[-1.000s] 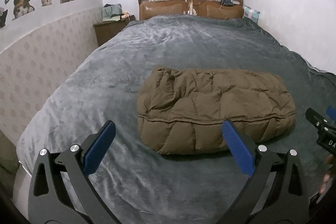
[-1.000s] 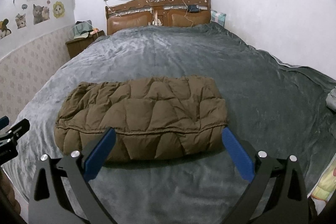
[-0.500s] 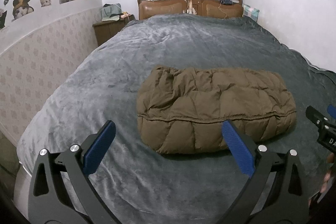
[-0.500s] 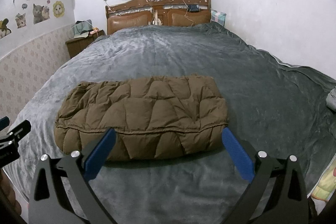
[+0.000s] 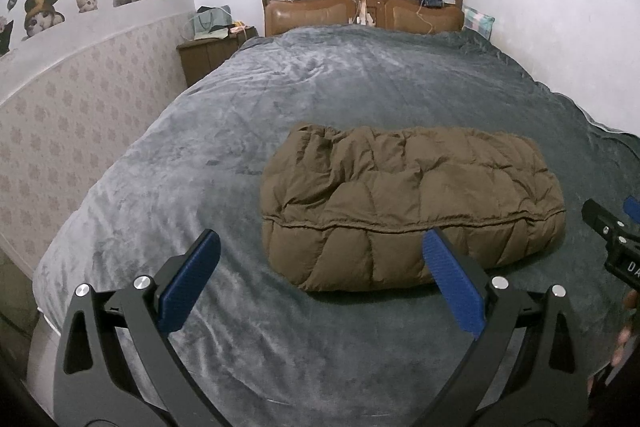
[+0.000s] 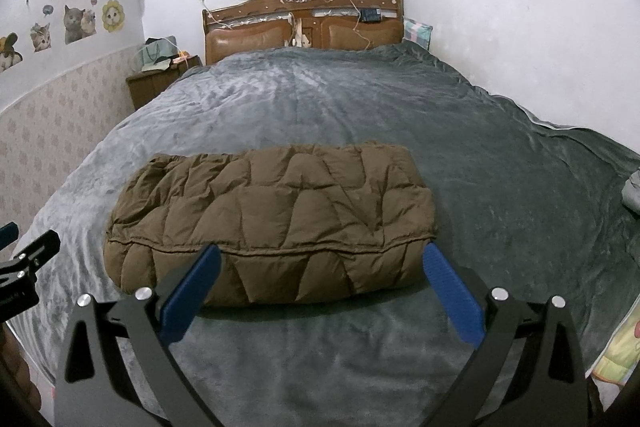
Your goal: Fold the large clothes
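Note:
A brown quilted down jacket [image 5: 408,203] lies folded into a thick oblong bundle on the grey blanket of the bed [image 5: 320,91]; it also shows in the right wrist view [image 6: 272,223]. My left gripper [image 5: 320,279] is open and empty, held just short of the bundle's near left end. My right gripper [image 6: 320,287] is open and empty, held just short of the bundle's near edge, toward its right end. Neither touches the jacket.
A wooden headboard [image 5: 362,5] stands at the far end, and a nightstand [image 5: 212,55] with bags at the far left. The wall runs along the bed's left side. A yellow patterned cloth [image 6: 618,351] lies at the bed's near right edge.
Both grippers have drifted very slightly; the jacket sits a touch lower in both views. Nothing was taken hold of or let go.

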The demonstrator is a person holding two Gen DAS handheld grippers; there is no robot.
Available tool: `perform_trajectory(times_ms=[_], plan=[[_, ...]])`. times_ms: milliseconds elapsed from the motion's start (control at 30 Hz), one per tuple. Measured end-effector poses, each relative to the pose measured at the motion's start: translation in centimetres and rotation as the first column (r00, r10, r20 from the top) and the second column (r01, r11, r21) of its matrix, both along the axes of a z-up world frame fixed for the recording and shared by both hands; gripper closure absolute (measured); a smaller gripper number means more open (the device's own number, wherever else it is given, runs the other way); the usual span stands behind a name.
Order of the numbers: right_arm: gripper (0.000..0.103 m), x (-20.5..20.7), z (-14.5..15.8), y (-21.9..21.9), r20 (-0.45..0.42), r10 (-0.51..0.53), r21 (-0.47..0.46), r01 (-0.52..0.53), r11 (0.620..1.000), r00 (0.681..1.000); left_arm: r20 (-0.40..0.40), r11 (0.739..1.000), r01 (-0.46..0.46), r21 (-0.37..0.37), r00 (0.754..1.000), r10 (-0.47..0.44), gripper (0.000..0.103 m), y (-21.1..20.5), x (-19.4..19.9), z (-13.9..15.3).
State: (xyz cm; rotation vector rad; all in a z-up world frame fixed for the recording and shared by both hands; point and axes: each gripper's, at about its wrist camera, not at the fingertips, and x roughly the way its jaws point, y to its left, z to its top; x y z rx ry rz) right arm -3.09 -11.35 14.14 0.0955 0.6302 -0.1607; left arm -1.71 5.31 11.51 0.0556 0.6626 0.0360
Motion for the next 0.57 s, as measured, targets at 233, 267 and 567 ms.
perform_trajectory(times_ms=[233,267,567], plan=[[0.002,0.0,-0.08,-0.06,-0.002,0.005,0.002,-0.005,1.0,1.0,0.0,1.0,-0.004,0.008,1.0,0.004,0.003,0.05,-0.02,-0.02],[0.002,0.0,-0.07,-0.07,-0.002,0.005,0.001,-0.005,1.0,1.0,-0.001,1.0,-0.005,0.006,1.0,0.005,0.003,-0.02,-0.07,0.0],[0.002,-0.04,-0.06,-0.07,-0.002,0.007,0.001,-0.007,1.0,1.0,-0.006,1.0,0.006,0.003,1.0,-0.006,0.003,-0.08,0.15,-0.01]])
